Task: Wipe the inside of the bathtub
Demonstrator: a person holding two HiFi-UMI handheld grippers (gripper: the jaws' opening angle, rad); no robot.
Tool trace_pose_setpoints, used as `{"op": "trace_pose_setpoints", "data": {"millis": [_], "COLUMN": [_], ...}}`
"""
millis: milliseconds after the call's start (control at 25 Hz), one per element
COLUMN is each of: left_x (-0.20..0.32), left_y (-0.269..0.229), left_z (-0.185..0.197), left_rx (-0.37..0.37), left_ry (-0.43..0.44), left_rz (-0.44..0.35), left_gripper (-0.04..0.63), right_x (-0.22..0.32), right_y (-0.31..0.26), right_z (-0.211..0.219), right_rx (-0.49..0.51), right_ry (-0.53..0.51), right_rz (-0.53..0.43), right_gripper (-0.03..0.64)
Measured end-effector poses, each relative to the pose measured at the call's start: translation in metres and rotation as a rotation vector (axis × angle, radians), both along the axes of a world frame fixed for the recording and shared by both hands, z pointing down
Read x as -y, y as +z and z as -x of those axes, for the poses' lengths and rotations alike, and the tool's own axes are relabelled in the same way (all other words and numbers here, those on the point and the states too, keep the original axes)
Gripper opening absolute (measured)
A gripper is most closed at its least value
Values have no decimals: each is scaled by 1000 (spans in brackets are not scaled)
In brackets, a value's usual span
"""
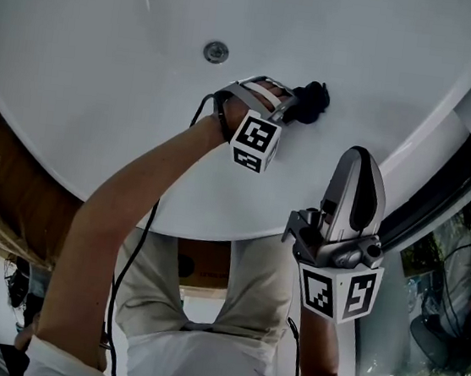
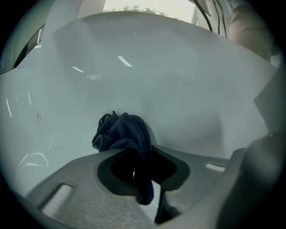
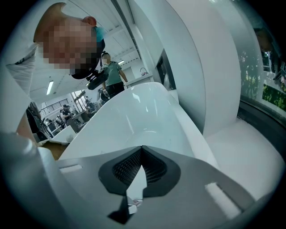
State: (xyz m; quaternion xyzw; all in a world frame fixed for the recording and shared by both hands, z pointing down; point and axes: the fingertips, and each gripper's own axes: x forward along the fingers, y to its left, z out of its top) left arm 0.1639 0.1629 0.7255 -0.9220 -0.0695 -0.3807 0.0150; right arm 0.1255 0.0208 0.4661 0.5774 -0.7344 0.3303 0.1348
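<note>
The left gripper (image 1: 295, 105) is wiping the bathtub (image 1: 103, 90) near its drain (image 1: 216, 51) with a clamped dark cloth (image 1: 313, 101), probably needing wider strokes next, while the right gripper (image 1: 357, 160) is waiting closed, empty.

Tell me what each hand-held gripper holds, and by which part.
The left hand-held gripper pinches the dark cloth around its middle, a bunch poking past the tips. The right hand-held gripper is shut, empty.

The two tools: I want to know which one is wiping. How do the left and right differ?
The left tool is shut on a dark cloth; the right tool is shut on nothing. The left tool reaches deep into the bathtub, with the cloth against its white wall; the right tool hangs back by the tub's near edge, touching nothing. Shared: both have their jaws closed.
</note>
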Motion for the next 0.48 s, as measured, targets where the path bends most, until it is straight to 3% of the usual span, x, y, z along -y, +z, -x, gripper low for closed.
{"op": "trace_pose_setpoints", "data": {"millis": [240, 480], "left_x": [5, 37], "left_y": [-32, -86], "left_z": [17, 45], "left_rx": [-12, -21], "left_ry": [-98, -255], "left_rz": [33, 49], "left_gripper": [72, 67], "right_x": [-2, 5], "right_y": [-16, -48], "right_z": [4, 24], "right_rx": [-4, 4], "right_ry": [-18, -120], "right_rz": [-10, -35], "right_gripper": [1, 2]}}
